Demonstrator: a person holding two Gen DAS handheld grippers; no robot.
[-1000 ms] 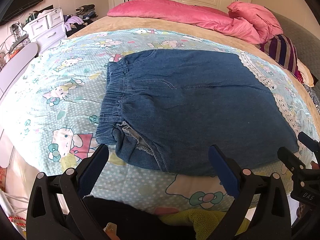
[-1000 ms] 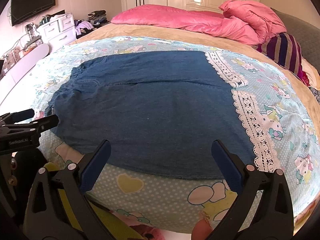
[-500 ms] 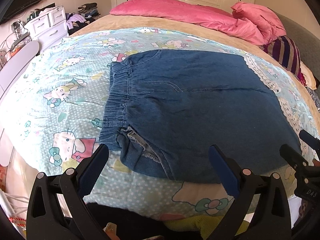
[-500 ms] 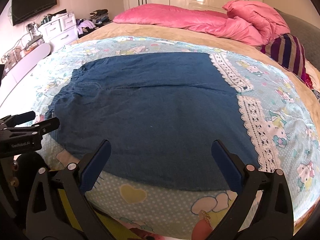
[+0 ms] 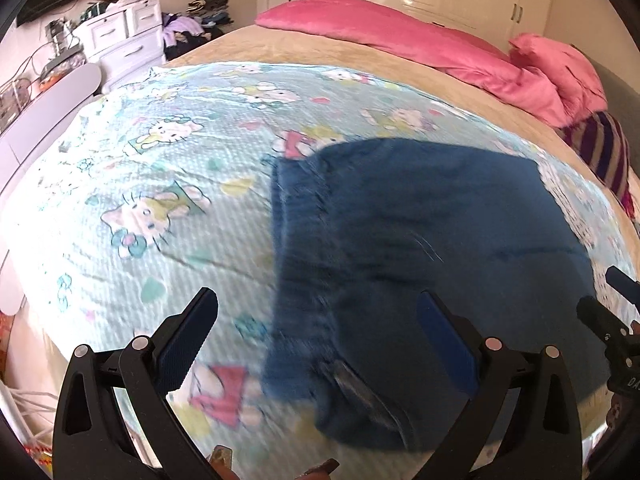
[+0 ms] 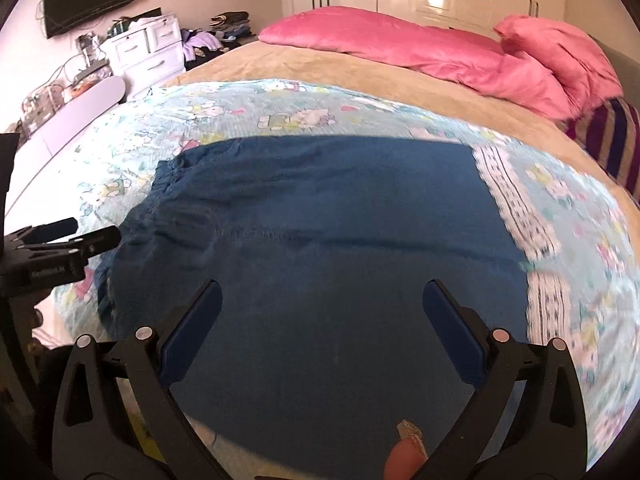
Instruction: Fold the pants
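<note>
The blue denim pants (image 5: 432, 248) lie folded flat on the cartoon-print bedspread (image 5: 160, 200), with the elastic waistband at the left. They also show in the right wrist view (image 6: 320, 248). My left gripper (image 5: 316, 312) is open and empty over the waistband's near corner. My right gripper (image 6: 320, 304) is open and empty over the near middle of the pants. The left gripper's tips show at the left in the right wrist view (image 6: 100, 238), and the right gripper's tips at the right in the left wrist view (image 5: 608, 300).
White lace trim (image 6: 516, 208) lies right of the pants. Pink bedding (image 6: 420, 52) and a striped cushion (image 6: 616, 140) are at the head of the bed. White drawers (image 5: 124, 36) and a long white board (image 5: 48, 112) stand to the left.
Both grippers have moved forward and lower over the bed; the pants now fill more of both views. The left view has swung to the left. The jaws stay open.
</note>
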